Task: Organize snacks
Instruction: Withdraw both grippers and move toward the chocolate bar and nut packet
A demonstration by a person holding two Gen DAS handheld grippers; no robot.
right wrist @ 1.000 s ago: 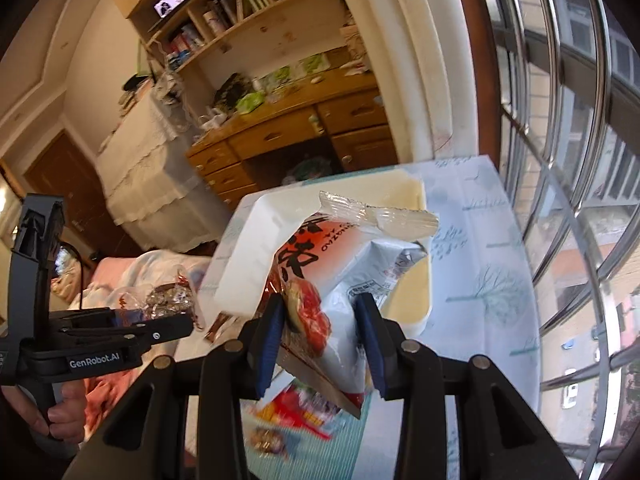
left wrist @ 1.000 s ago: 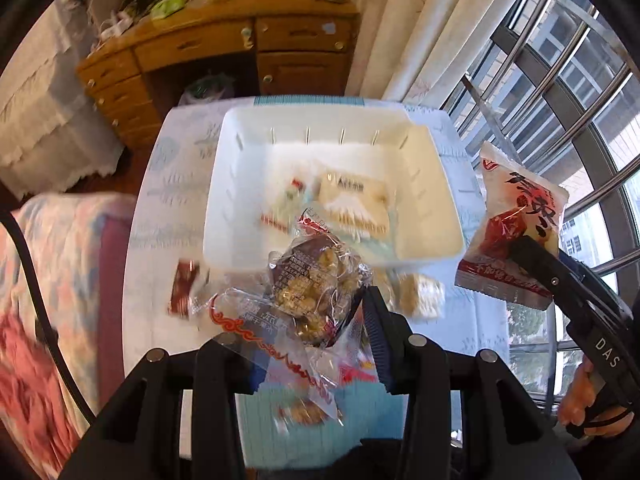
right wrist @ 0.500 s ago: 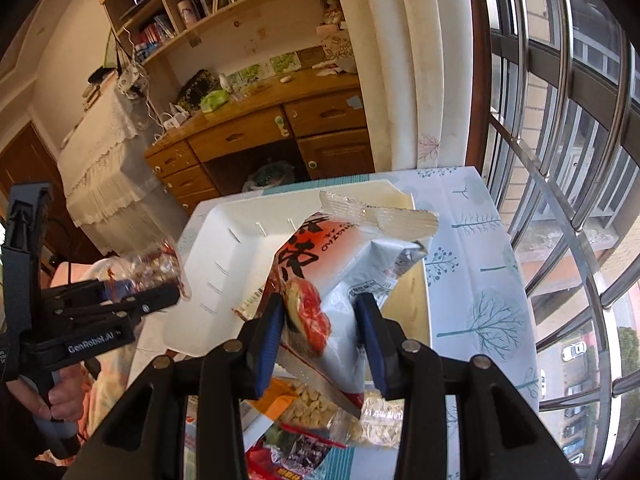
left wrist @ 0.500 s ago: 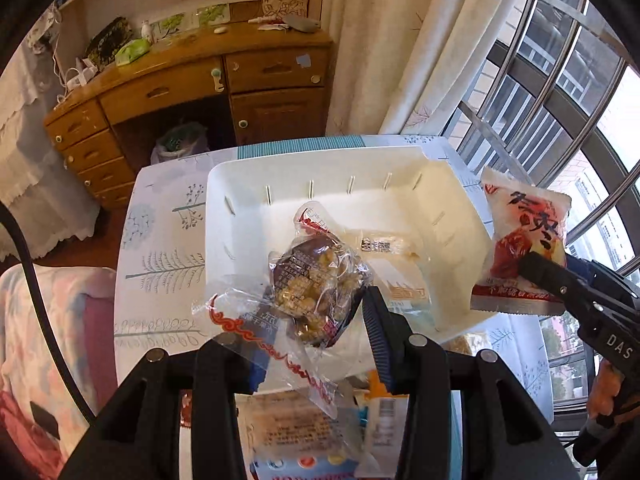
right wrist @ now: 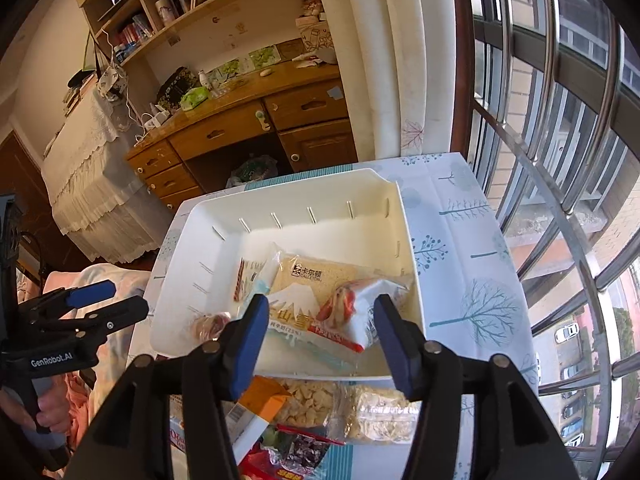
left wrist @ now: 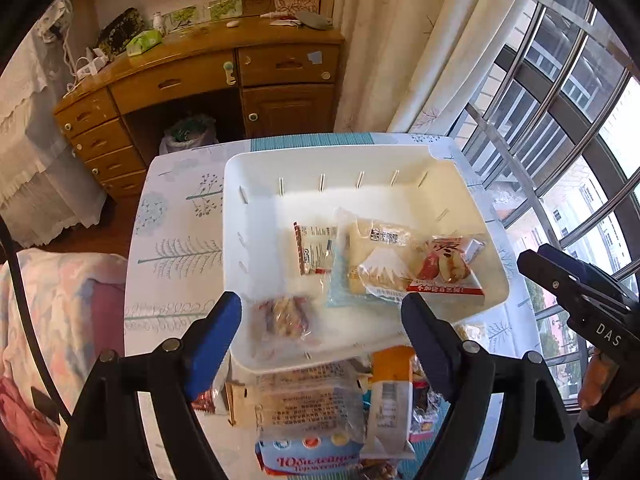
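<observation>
While both grippers hang over the white bin (left wrist: 248, 208), their jaws are opening and nothing is pinched in either one. Seen from its own camera, the left gripper (left wrist: 322, 314) stands spread wide above the bin's near left corner, and the clear nut packet (left wrist: 285, 316) lies free on the bin floor between and beyond its blue pads, touching neither. In the right wrist view, the right gripper (right wrist: 320, 322) is spread over the bin's near right part, with the red-and-white snack bag (right wrist: 360, 308) lying loose in the bin ahead of its fingers, leaning on the pale cake packet (right wrist: 308, 280) with a snowy mountain printed on it. A small upright-printed sachet (left wrist: 316, 248) lies left of that cake packet on the bin floor. The bin rests on a desk covered with a tree-patterned cloth (right wrist: 460, 240). Just outside the bin's near rim, more snacks wait in a heap: an orange-topped packet (left wrist: 390, 396), a clear biscuit pack (left wrist: 304, 404) and a blue-and-red bag (left wrist: 312, 458). A person's hand (right wrist: 44, 408) holds the left gripper's handle at the left edge of the right wrist view
</observation>
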